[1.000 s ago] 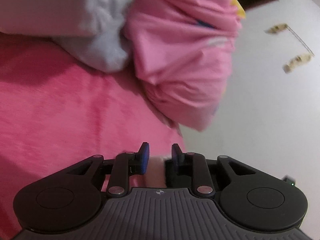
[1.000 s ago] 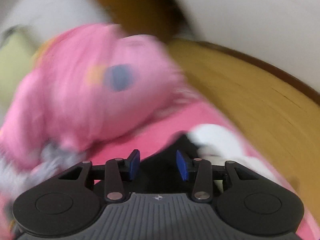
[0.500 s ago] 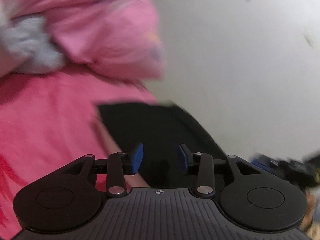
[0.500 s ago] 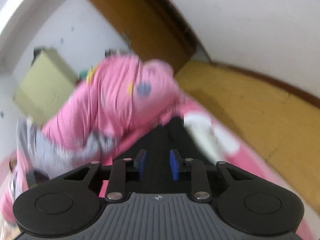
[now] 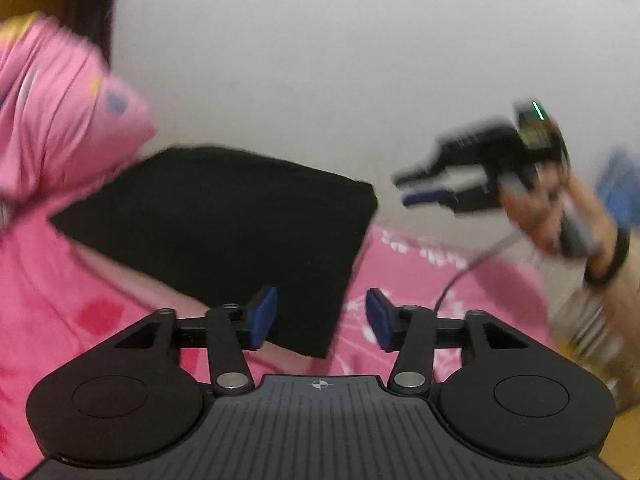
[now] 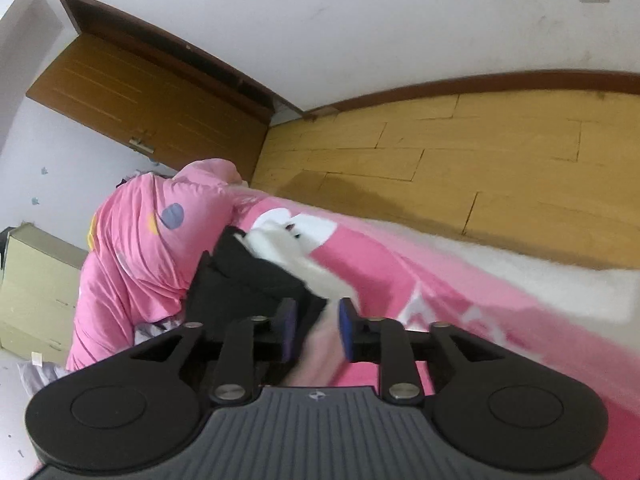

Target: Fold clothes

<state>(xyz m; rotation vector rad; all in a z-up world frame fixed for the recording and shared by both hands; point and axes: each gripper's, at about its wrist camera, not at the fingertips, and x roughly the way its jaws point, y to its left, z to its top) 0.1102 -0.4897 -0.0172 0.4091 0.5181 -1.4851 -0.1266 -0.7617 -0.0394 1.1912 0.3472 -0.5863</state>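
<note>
Both claws have just been opening and hold nothing: left claw (image 5: pixel 322 318), right claw (image 6: pixel 318 330). The folded black cloth garment (image 5: pixel 224 220) now lies just ahead of them on the pink bed (image 5: pixel 60 300), so this fold looks done.

Right gripper (image 6: pixel 316 330), jaws just opening, empty above pink bedspread (image 6: pixel 384 264); black garment (image 6: pixel 248 280) beside pink pile (image 6: pixel 152 248).

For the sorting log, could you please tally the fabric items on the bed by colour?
Black folded garment: 1
Pink bundle: 1
Pink bed cover: 1
White fluffy item: 1
Total: 4
</note>
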